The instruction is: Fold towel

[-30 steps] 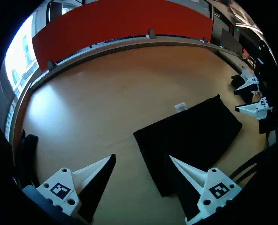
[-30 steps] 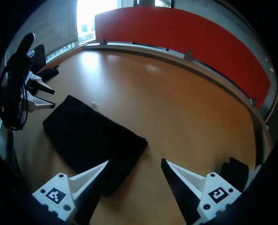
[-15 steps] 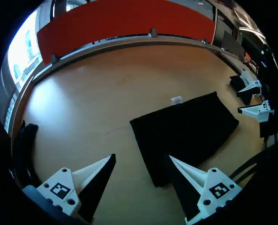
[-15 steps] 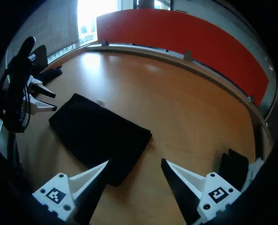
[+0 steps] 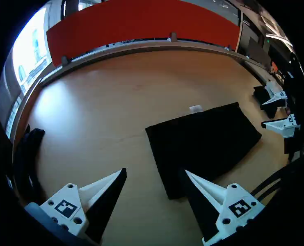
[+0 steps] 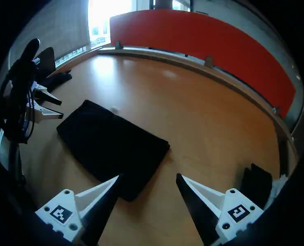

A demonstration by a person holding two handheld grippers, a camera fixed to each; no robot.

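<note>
status: both jaws open, towel flat on the surface

i find the black towel (image 5: 203, 141) lying flat as a rough rectangle on the light wooden surface (image 5: 106, 94). a small white tag (image 5: 195, 108) sticks out at its far edge. i cannot tell how many layers the cloth has.

in the left gripper view, the left gripper (image 5: 152, 172) has its jaws spread wide with nothing between them. its right-hand finger overlaps the near corner of the towel in the view; i cannot tell whether it touches the cloth. the rest of the towel extends ahead and to the right of it.

in the right gripper view, the right gripper (image 6: 148, 176) also has its jaws wide apart and empty. the towel lies ahead and to the left, its near corner just beside the left-hand finger.

each view also shows the other gripper farther off, beyond the opposite short end of the towel, fingers apart and pointing toward the cloth, so the towel sits between the two.

a red partition (image 5: 139, 20) runs along the far edge of the surface. a bright window (image 6: 106, 16) stands behind it. a dark object (image 6: 256, 184) sits near the right gripper's outer side; i cannot identify it.
</note>
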